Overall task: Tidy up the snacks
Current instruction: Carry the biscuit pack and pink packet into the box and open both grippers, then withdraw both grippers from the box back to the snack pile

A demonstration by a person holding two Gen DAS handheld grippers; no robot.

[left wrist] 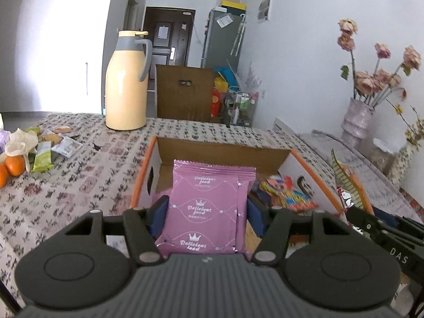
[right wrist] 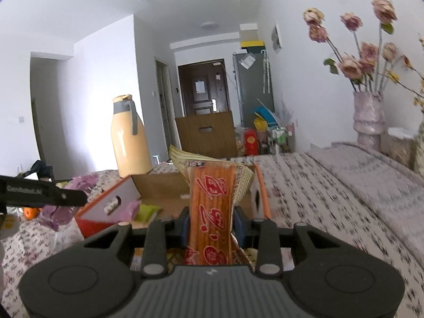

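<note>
My left gripper (left wrist: 208, 206) is shut on a pink snack packet (left wrist: 212, 206) printed "Delicious food", held upright just over the near side of an open cardboard box (left wrist: 222, 148) with orange edges. A colourful snack bag (left wrist: 286, 193) lies inside the box at the right. My right gripper (right wrist: 212, 225) is shut on an orange and red snack packet (right wrist: 212, 212), held upright above the same box (right wrist: 159, 185). Green and pink packets (right wrist: 144, 210) lie in the box. The right gripper with its packet shows at the right edge of the left wrist view (left wrist: 371, 217).
A yellow thermos jug (left wrist: 127, 84) stands behind the box on the patterned tablecloth (left wrist: 66, 190). Loose snack packets (left wrist: 53, 145) and oranges (left wrist: 13, 165) lie at the far left. A vase of dried flowers (left wrist: 357, 122) stands at the right. A brown carton (left wrist: 182, 92) sits beyond the table.
</note>
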